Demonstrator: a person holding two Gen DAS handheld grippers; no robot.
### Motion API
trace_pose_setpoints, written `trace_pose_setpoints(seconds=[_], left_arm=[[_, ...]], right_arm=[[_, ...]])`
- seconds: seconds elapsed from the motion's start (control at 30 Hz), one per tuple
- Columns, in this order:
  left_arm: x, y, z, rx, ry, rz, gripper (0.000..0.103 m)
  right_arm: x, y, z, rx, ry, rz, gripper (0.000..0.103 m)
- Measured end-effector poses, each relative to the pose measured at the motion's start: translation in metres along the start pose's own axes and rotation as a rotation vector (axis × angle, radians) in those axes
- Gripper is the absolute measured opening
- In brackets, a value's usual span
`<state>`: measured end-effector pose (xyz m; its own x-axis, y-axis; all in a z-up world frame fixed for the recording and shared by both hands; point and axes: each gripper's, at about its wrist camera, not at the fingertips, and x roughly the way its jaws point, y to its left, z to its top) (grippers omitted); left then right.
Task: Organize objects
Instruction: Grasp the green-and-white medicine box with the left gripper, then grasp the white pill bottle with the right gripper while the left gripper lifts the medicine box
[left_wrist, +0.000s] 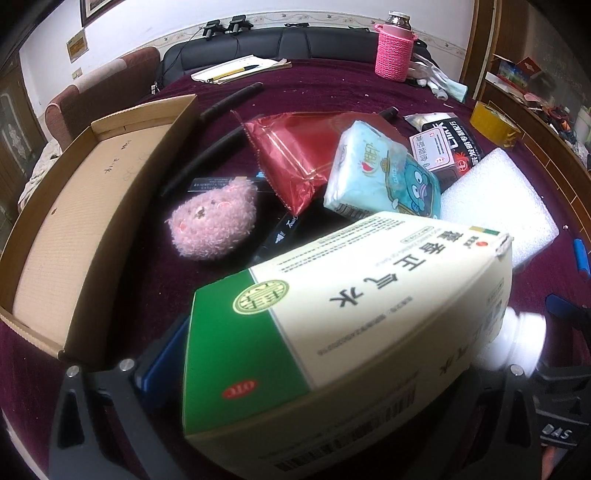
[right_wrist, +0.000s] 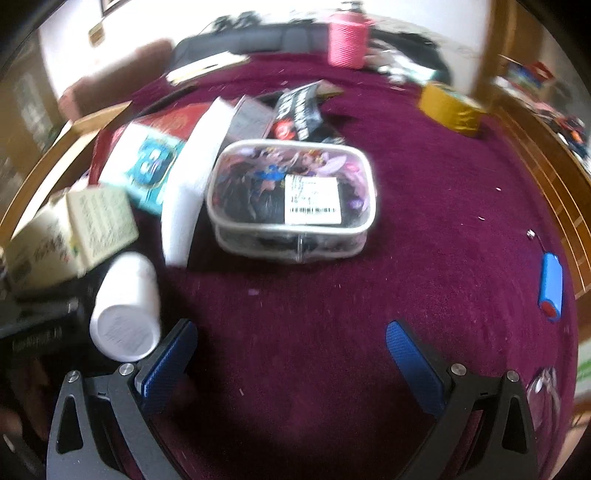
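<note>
My left gripper (left_wrist: 325, 354) is shut on a green and cream medicine box (left_wrist: 332, 314), held tilted above the maroon tablecloth (left_wrist: 332, 92); only its left blue pad (left_wrist: 162, 362) shows. Beyond it lie a pink plush toy (left_wrist: 214, 221), a red foil pouch (left_wrist: 291, 155), a blue tissue pack (left_wrist: 380, 173) and a white foam block (left_wrist: 498, 199). An open cardboard box (left_wrist: 74, 206) stands at the left. My right gripper (right_wrist: 291, 347) is open over bare cloth, short of a clear zip pouch (right_wrist: 291, 199). A white bottle (right_wrist: 125, 310) lies beside its left finger (right_wrist: 173, 354).
A yellow tape roll (right_wrist: 450, 107) and a pink crocheted bottle (right_wrist: 347, 40) stand at the far right. A blue cylinder (right_wrist: 552, 288) lies near the table's right edge. Papers with a pen (left_wrist: 240, 68) lie at the back, a black packet (left_wrist: 450, 144) behind the tissues.
</note>
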<state>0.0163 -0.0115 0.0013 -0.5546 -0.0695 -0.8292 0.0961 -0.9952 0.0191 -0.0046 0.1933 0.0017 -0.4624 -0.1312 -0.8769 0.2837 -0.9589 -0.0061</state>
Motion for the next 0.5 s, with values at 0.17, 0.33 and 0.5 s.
trace_pose_setpoints(seconds=[0.17,0.33,0.5], left_arm=[[0.000,-0.002,0.003,0.101,0.053,-0.058,0.102],[-0.023,0.005,0.000,0.137,0.037,-0.213,0.089],[-0.050,-0.002,0.013,0.267,-0.075,-0.246,0.089]], right_arm=[[-0.005,-0.019,-0.011,0.009,0.032,0.080,0.103],[-0.007,-0.017,-0.013,-0.045,0.070,0.041,0.103],[-0.007,-0.027,-0.006,-0.017,0.092,0.065,0.103]])
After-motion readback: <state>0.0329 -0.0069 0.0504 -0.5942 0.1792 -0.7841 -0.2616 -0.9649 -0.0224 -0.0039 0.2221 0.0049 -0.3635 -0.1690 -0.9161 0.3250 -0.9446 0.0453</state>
